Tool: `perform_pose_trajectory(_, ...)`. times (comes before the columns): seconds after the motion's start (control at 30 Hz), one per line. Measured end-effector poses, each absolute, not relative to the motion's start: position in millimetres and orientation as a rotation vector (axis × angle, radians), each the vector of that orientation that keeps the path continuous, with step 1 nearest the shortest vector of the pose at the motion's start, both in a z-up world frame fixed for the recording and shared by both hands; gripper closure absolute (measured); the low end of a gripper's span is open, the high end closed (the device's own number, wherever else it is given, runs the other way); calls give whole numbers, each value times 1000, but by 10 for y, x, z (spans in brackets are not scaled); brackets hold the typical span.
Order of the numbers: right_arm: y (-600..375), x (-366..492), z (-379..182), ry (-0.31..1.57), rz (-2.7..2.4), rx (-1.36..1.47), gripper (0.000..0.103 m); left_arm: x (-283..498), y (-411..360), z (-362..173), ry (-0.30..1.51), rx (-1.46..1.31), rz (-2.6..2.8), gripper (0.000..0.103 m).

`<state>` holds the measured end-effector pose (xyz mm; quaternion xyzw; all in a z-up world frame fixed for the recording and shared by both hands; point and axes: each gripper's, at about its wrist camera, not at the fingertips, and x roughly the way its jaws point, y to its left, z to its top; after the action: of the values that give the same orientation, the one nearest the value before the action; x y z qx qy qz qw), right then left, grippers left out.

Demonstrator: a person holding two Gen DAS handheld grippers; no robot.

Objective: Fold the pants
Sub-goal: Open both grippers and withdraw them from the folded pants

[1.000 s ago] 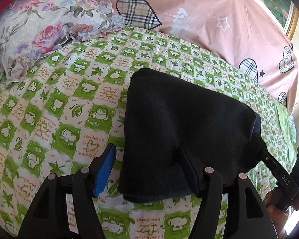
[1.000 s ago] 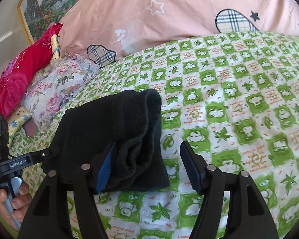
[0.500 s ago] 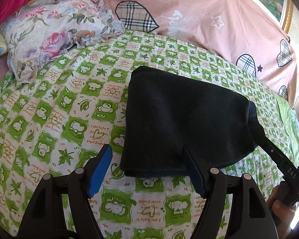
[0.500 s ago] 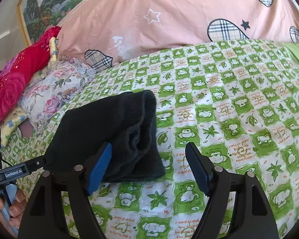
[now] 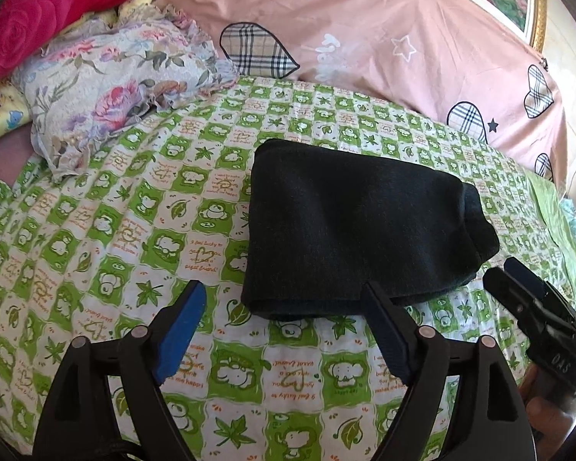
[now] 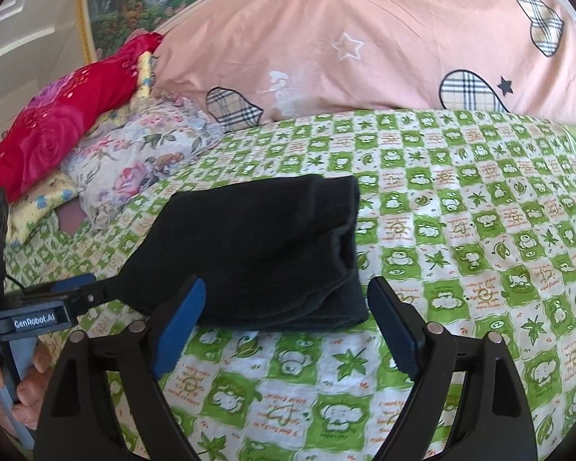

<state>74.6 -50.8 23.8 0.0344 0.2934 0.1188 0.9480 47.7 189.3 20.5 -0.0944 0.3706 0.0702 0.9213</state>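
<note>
Black pants (image 5: 357,230) lie folded in a compact bundle on the green-checked bedsheet (image 5: 134,230). The stacked layers show at the bundle's right end; the underside is hidden. Left hand-held gripper (image 5: 284,330): fingers spread apart, empty, just short of the bundle's near edge. Right hand-held gripper (image 6: 288,322): likewise spread, holding nothing. A floral pillow (image 5: 115,88) lies beyond, partly cut off.

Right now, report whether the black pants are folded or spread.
Folded: the black pants lie as a compact stack, layered edges showing, on the bedsheet.
</note>
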Motion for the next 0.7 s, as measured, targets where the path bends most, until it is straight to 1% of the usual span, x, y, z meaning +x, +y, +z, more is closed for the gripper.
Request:
perform_pose_trajectory(0.13, -390, 634, 206, 582, 262, 11, 13, 390, 1845, 212, 735, -164, 156, 18)
perform_pose_trajectory(0.43, -327, 487, 109, 551, 282, -63, 9, 152, 1655, 252, 609, -82, 167, 15)
perform_pose_trajectory(0.7, -335, 488, 48, 529, 289, -63, 6, 195, 1568, 137, 607, -55, 196, 13)
